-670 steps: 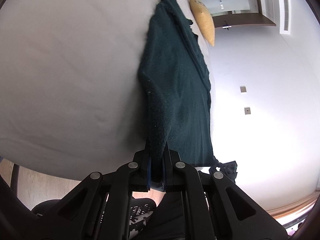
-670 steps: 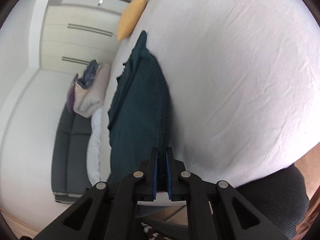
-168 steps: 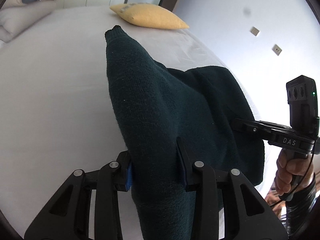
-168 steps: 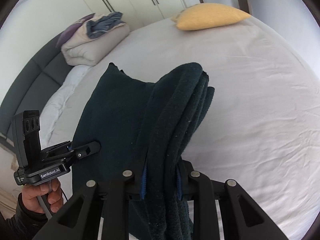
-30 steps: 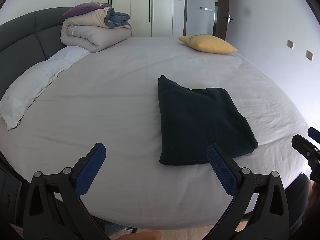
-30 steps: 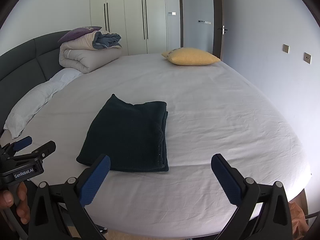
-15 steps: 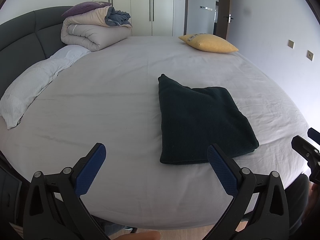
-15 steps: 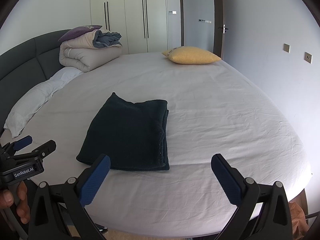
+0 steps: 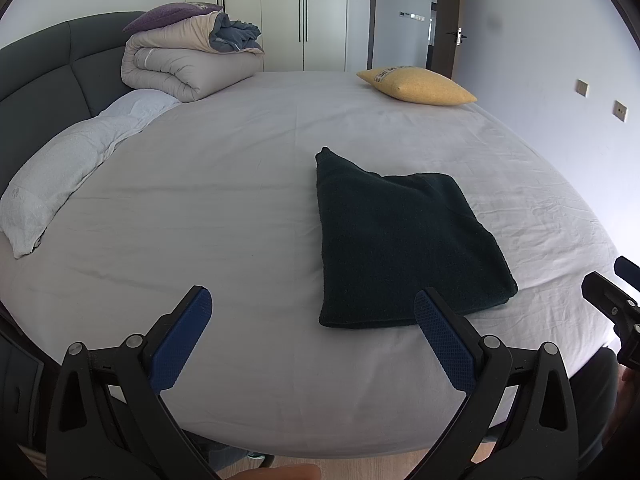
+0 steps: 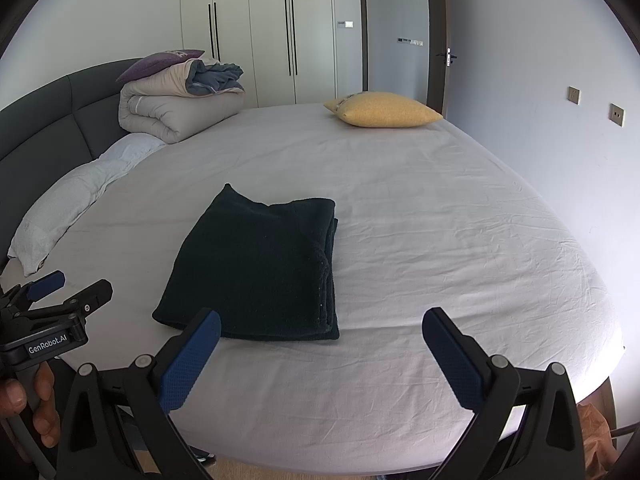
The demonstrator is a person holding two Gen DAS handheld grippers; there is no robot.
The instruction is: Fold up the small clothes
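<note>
A dark green knitted garment lies folded into a flat rectangle on the white bed sheet, near the front edge. My left gripper is open and held back over the bed's near edge, clear of the garment, nothing between its blue pads. My right gripper is open too, hovering just in front of the garment's near edge without touching it. Each gripper shows at the side of the other's view, held by a hand.
A yellow cushion lies at the far side of the bed. A rolled duvet with bedding on top sits by the dark headboard. A white pillow lies at the left. Wardrobe doors and a doorway stand behind.
Since 5.6 s ago both grippers have let go of the garment and pulled back; it now lies folded on the bed. Over the last second almost nothing has moved.
</note>
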